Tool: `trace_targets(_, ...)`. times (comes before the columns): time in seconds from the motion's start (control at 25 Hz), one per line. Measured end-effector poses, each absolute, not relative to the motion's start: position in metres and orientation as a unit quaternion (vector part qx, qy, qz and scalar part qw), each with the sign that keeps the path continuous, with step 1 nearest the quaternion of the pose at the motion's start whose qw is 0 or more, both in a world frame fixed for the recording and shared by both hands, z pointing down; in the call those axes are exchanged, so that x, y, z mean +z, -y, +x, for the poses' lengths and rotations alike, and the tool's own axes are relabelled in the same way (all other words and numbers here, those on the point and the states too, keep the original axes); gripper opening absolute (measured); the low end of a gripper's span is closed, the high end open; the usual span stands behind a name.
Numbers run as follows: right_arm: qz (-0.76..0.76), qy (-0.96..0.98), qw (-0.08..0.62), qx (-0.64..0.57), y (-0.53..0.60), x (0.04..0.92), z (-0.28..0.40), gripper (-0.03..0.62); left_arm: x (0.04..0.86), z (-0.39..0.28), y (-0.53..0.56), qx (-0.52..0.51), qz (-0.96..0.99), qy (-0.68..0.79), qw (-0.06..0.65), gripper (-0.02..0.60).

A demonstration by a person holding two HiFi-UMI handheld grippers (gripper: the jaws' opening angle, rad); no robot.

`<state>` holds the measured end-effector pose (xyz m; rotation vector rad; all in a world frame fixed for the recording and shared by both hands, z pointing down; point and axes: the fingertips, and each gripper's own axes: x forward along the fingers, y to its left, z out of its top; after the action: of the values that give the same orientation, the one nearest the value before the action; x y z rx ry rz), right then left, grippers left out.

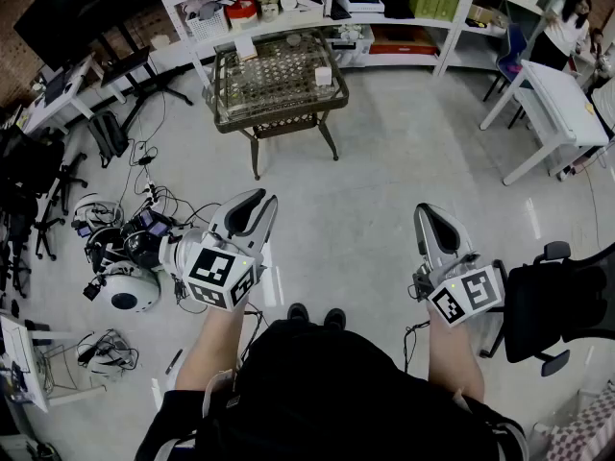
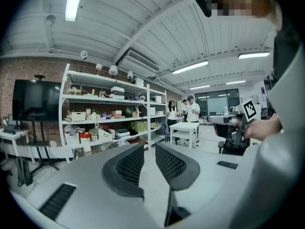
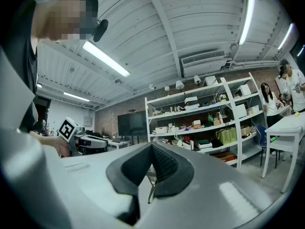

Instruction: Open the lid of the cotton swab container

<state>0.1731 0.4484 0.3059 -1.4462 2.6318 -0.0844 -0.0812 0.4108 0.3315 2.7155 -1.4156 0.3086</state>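
While on table (image 1: 235, 104), container (image 1: 323, 76) beyond fingers (image 1: 245, 209).

Lab/workshop, open-plan. White shelving (image 1: 288, 17) w/ bins & boxes; brick wall (image 2: 33, 69) w/ big screen (image 2: 35, 100); cable tangle (image 1: 125, 243) on floor; ceiling strip lights (image 3: 106, 58); office chair (image 1: 557, 305); white surface (image 1: 567, 104).

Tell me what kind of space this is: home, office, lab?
Most likely a lab or workshop: open white shelving packed with bins and boxes, a tangle of cables and gear on the floor, and a wall-mounted screen.
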Motion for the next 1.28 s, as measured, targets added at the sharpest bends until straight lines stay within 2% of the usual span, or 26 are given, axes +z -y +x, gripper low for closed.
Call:
trace_targets(0.48, -0.485, -0.870, 0.077, -0.042, -0.462, 0.297, 0.174, 0.008, 0.328, -0.079, -0.439, 0.100, 0.889, 0.446, 0.030, 0.072)
trace_targets(0.76, -0.468, -0.875, 0.109, -0.066, -0.469, 0.295, 0.182, 0.011, 0.319, -0.077, -0.447, 0.081, 0.886, 0.457, 0.006, 0.008)
trace_targets(1.12, -0.468, -0.875, 0.097, -0.076, -0.461, 0.304, 0.179, 0.011, 0.321, -0.070, -0.443, 0.069, 0.897, 0.436, -0.004, 0.005)
trace_targets(1.28, -0.462, -0.877, 0.095, -0.087, -0.444, 0.310, 0.172, 0.011, 0.326, -0.067, -0.431, 0.056, 0.900, 0.432, 0.018, 0.005)
